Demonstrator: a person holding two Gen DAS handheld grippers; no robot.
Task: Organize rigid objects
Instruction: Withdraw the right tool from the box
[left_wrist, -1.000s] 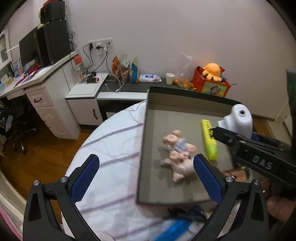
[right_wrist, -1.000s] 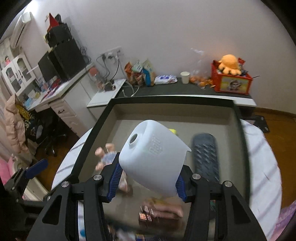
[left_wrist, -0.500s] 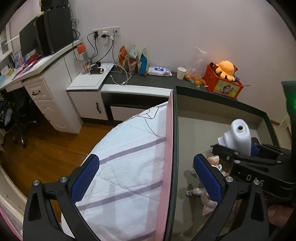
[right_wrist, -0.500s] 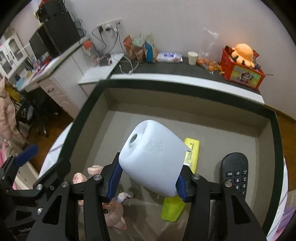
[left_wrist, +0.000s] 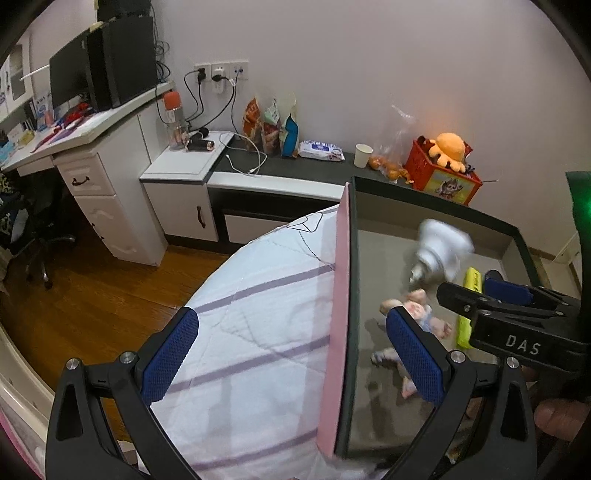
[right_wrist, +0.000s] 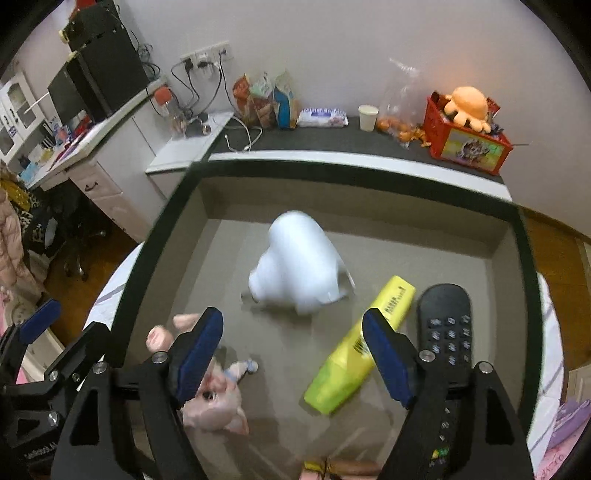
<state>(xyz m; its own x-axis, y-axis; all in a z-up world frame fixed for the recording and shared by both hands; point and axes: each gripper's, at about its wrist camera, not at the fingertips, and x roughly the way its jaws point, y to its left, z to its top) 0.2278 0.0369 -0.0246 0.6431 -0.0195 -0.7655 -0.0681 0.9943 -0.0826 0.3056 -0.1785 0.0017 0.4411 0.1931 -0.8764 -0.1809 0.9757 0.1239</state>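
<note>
A white plastic jug (right_wrist: 299, 266) is blurred in the grey box (right_wrist: 388, 225), free of my right gripper (right_wrist: 291, 347), which is open above the box floor. The jug also shows in the left wrist view (left_wrist: 439, 254). In the box lie a yellow highlighter (right_wrist: 358, 347), a black remote (right_wrist: 445, 328) and a pink pig doll (right_wrist: 218, 398). My left gripper (left_wrist: 291, 362) is open and straddles the box's left wall (left_wrist: 341, 295), over the striped cloth.
The box sits on a round table with a white striped cloth (left_wrist: 258, 332). Behind are a dark counter (right_wrist: 332, 138) with snacks, a paper cup and a red crate with an orange plush (right_wrist: 469, 125), and a white desk (left_wrist: 92, 155) at left.
My right gripper has opened and let go of the white jug, which has dropped into the box. The left gripper has stayed open over the box's left wall.
</note>
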